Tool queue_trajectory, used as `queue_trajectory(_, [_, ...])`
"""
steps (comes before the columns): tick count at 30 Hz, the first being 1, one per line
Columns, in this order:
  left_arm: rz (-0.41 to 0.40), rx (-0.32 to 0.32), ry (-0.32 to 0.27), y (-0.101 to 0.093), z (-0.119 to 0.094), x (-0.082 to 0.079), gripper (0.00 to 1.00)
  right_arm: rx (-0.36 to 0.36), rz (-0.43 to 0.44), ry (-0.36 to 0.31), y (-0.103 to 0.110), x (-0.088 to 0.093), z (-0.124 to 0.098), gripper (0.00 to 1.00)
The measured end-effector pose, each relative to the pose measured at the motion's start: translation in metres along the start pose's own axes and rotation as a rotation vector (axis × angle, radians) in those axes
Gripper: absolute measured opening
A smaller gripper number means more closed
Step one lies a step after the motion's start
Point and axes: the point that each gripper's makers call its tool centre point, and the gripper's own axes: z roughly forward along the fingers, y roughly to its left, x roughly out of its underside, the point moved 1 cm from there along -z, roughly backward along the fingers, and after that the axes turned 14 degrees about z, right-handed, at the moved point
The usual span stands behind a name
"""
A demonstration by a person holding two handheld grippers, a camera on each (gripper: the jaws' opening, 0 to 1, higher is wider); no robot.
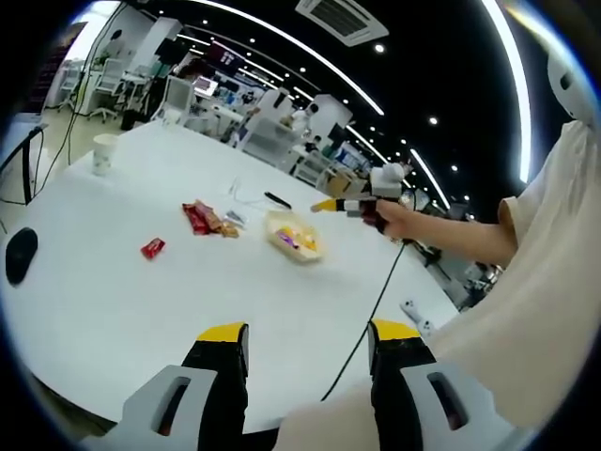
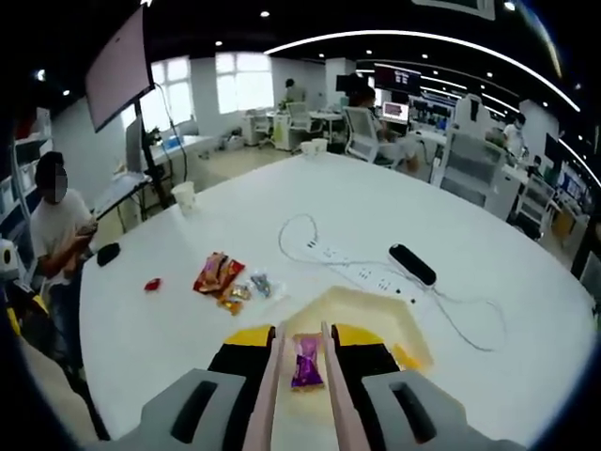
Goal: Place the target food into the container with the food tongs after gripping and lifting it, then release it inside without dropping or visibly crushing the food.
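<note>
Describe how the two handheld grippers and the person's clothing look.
The left gripper has grey plastic bodies with slots, black fingers and yellow tips. The right gripper matches it, with pale pink tongs along its fingers; in the left gripper view it is white and black, trailing a black cable. The person wears a loose cream sleeve.

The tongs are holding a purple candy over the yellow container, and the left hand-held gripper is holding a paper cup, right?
Not quite. In the left gripper view, the left hand-held gripper is open and holds nothing; the paper cup stands far off on the table. The tongs do hold the purple candy over the yellow container.
</note>
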Motion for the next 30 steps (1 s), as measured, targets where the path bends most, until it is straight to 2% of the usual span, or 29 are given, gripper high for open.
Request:
queue_trajectory(11, [-0.004, -0.006, -0.009, 0.000, -0.002, 0.000, 0.50, -0.010, -0.023, 0.017, 0.017, 0.002, 0.009, 0.20])
queue_trajectory(21, [-0.010, -0.031, -0.008, 0.005, -0.011, 0.002, 0.50, -0.093, -0.030, 0.038, 0.050, 0.007, 0.028, 0.22])
queue_trajectory(25, [-0.011, -0.037, -0.010, 0.006, -0.011, 0.002, 0.50, -0.117, -0.045, 0.026, 0.061, 0.007, 0.032, 0.24])
queue_trajectory(30, [-0.013, -0.040, -0.008, 0.006, -0.011, 0.002, 0.50, -0.132, -0.058, 0.043, 0.069, 0.014, 0.040, 0.25])
